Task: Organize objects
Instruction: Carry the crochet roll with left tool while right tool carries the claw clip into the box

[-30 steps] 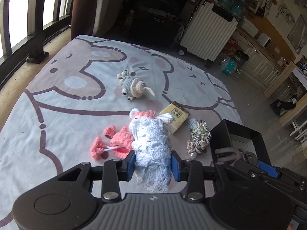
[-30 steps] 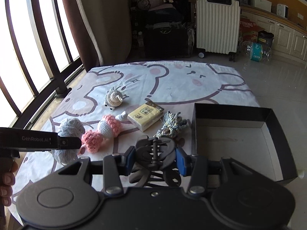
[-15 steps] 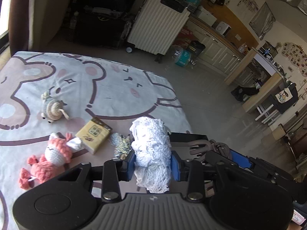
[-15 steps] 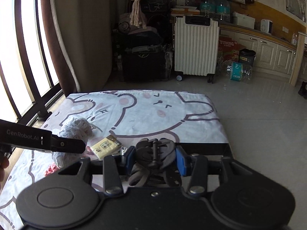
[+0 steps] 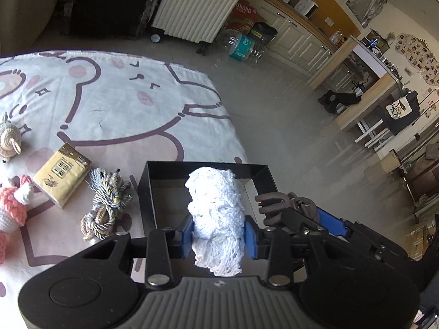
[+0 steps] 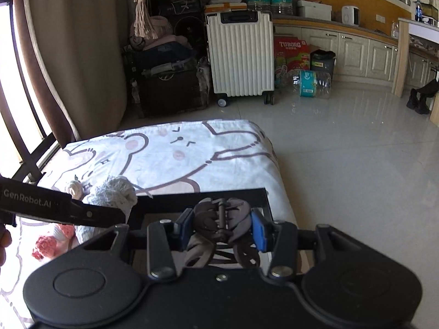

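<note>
The left gripper [image 5: 218,237] has its 2 blue fingers [image 5: 186,235] clamped on a white knitted bundle [image 5: 216,213], held above the near part of an open black box [image 5: 201,167]. Just right of it, the right gripper [image 6: 221,229] has its fingers clamped on a dark hair claw clip [image 6: 221,220], also over the box. The box sits at the right edge of a bed sheet printed with cartoon bears [image 5: 115,104]. Left of the box on the sheet lie a coiled striped rope [image 5: 105,205], then a yellow tissue pack [image 5: 61,174], and at the left edge a pink and white crochet toy [image 5: 12,211]. Farther left rests a small crochet snail [image 5: 9,139]. Beyond the sheet, on the tiled floor, stands a white suitcase [image 6: 240,54].
</note>
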The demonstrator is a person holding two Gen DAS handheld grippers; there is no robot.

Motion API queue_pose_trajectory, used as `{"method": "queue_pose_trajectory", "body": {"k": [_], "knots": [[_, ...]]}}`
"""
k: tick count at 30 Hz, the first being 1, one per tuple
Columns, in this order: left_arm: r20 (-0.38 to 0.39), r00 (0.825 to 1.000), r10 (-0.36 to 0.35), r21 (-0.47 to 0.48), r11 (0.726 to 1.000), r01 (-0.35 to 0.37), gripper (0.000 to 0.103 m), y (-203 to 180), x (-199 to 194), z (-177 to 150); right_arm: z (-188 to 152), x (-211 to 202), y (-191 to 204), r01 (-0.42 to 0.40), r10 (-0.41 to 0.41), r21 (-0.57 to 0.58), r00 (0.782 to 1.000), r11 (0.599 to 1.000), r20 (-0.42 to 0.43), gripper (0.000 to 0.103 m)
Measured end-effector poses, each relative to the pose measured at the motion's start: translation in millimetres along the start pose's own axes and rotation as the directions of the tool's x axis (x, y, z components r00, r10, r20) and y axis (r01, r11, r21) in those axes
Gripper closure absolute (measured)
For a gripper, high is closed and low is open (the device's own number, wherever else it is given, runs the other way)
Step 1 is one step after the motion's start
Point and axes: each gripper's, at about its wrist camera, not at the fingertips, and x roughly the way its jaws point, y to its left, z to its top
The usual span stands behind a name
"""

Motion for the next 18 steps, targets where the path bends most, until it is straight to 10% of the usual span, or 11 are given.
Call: {"method": "queue_pose_trajectory", "body": {"k": [18], "knots": [[-0.073,0.997,-0.028,-0.061,0.998,0.023,0.064,-2,42,-21,-54,52,-16,0.022,-0.033,-0.073,0.987,0.997,-0.159,0.058]]}}
